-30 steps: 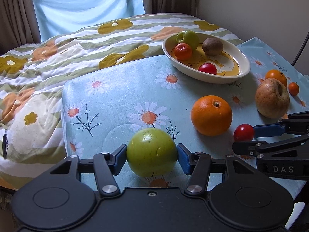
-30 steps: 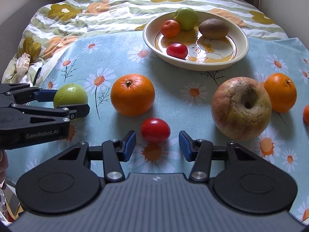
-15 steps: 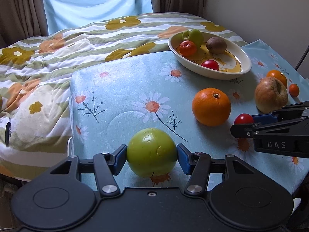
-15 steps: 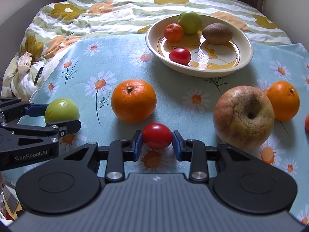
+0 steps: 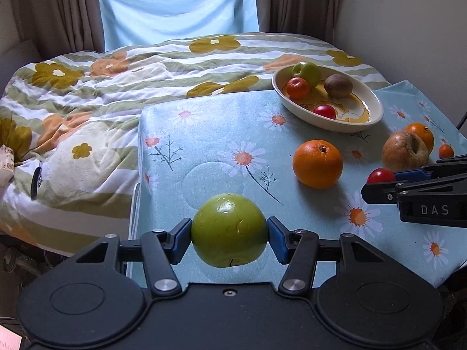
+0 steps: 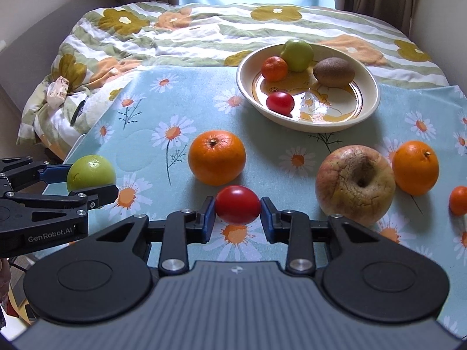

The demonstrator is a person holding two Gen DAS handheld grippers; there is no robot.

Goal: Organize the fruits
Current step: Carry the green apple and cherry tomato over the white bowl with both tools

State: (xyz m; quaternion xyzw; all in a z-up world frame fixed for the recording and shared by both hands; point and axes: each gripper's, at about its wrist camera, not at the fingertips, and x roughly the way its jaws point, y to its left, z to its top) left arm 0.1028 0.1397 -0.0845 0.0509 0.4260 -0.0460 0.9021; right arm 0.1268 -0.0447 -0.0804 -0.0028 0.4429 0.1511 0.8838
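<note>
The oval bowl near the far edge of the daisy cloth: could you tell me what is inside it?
The bowl holds four fruits: a green apple, a small orange fruit, a kiwi and a red tomato. A yellow picture on its floor is partly covered by them.

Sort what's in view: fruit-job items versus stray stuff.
Job: green apple in left gripper; red tomato in right gripper; bowl; large orange; wrinkled apple.
Stray: quilt; curtains.

Home bedroom: bed with floral quilt (image 5: 122, 87) ahead of the tools, brown curtains (image 5: 58, 14) beyond it, daisy-print cloth (image 6: 204, 110) directly under them.
</note>
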